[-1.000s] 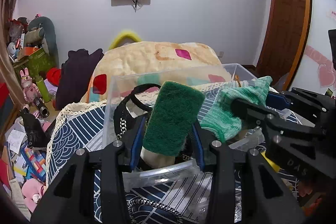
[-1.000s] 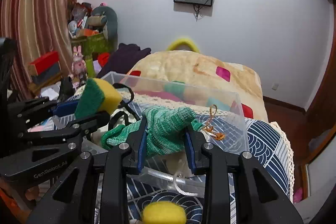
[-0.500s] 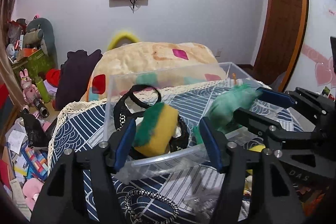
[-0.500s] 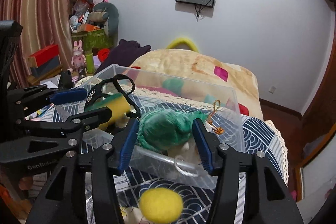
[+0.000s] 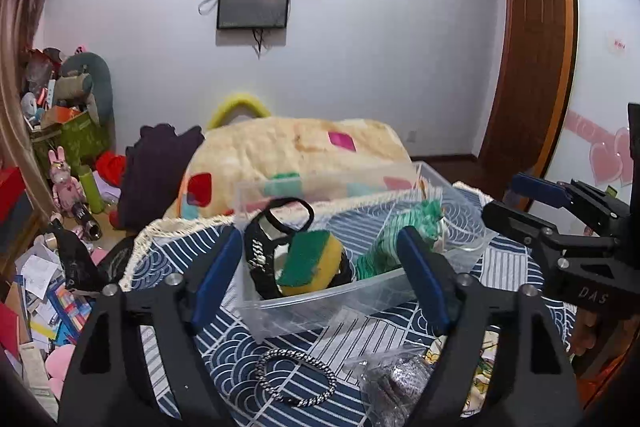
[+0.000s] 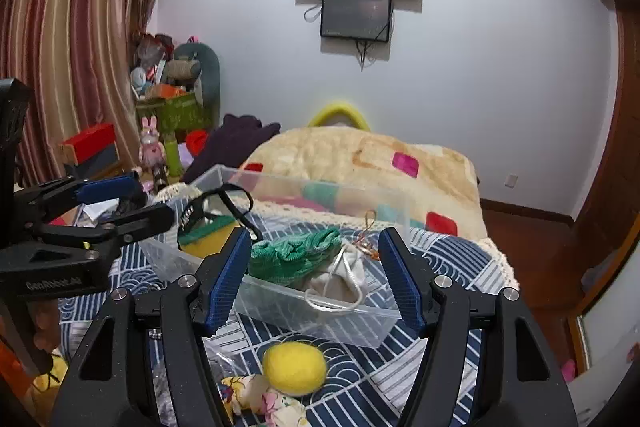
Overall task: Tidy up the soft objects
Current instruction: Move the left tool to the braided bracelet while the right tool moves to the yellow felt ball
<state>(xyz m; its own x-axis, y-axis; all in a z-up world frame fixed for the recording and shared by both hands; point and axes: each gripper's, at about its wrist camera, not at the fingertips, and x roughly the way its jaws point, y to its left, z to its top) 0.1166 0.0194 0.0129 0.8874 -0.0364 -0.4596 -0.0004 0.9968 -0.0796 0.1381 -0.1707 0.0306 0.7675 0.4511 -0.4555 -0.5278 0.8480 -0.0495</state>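
Observation:
A clear plastic bin (image 5: 320, 311) stands on the blue patterned cloth. In it lie a green-and-yellow sponge (image 5: 314, 263), a green knitted cloth (image 5: 394, 241) and a black strap (image 5: 260, 255). My left gripper (image 5: 320, 277) is open and empty, just in front of the bin. In the right wrist view my right gripper (image 6: 314, 279) is open and empty, in front of the bin (image 6: 320, 319). The green cloth (image 6: 294, 257), the sponge (image 6: 210, 233) and a white pouch (image 6: 348, 275) lie in the bin. A yellow felt ball (image 6: 294, 367) lies on the cloth below it.
A metal chain bracelet (image 5: 296, 377) and a silvery scrubber in plastic (image 5: 396, 387) lie in front of the bin. A floral cloth piece (image 6: 264, 405) lies by the ball. A beige quilt (image 5: 296, 151) is piled behind. Clutter fills the floor (image 5: 44, 279) at the left.
Both grippers opened and drew back. The sponge dropped from my left gripper into the bin, and the green cloth dropped from my right gripper into the bin.

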